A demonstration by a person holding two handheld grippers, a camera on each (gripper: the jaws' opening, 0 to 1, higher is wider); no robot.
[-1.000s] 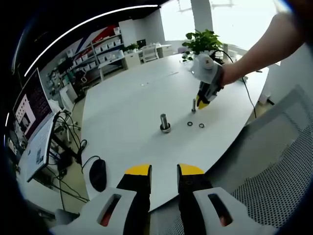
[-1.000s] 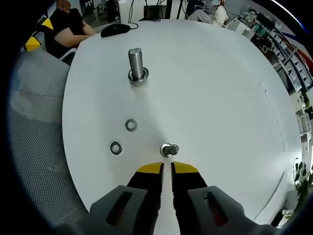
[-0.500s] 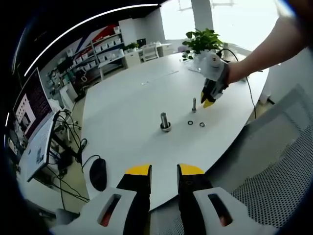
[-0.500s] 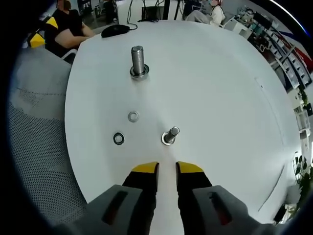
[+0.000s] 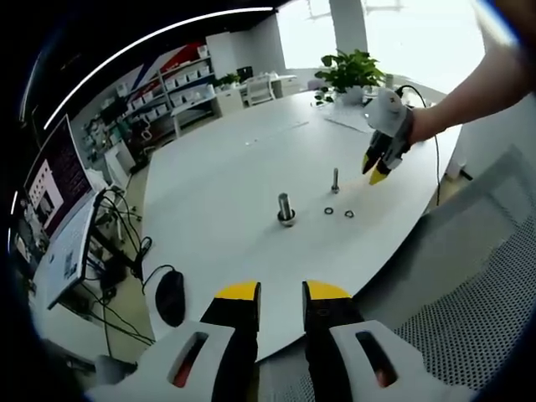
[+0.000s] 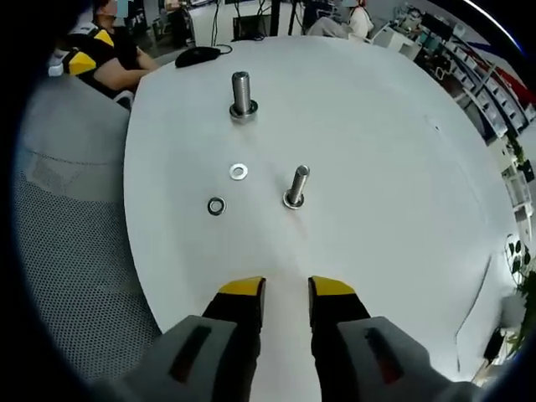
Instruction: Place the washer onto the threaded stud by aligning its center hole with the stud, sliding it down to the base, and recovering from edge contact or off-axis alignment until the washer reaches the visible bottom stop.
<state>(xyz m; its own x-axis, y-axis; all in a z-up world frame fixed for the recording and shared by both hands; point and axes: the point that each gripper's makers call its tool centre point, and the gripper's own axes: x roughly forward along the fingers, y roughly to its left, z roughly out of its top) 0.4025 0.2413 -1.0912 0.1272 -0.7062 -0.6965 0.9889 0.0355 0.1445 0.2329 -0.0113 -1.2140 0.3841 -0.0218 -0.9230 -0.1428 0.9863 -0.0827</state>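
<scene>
From where I'm standing, the person is sitting at the edge of a big white table with a gripper in each hand, and nothing is being carried yet. Going left to right in the right gripper view: two washers are lying flat on the tabletop, a darker washer nearer the table edge and a lighter washer just beyond it, the two close together but not touching. Further off, a thick threaded stud is standing upright with what looks like a washer or collar at its base. To the right of the loose washers, a slimmer stud is standing, looking slightly tilted in this view, and it appears bare apart from its base.

The right gripper is hovering above the table short of the slim stud, its jaws slightly apart and holding nothing. In the left gripper view, the left gripper is hanging back off the table's edge, jaws also a little apart and empty.

I'd judge this as the step before picking: the next move calls for lowering the right gripper onto a loose washer, pinching its thin rim, then centring its hole over a stud.
</scene>
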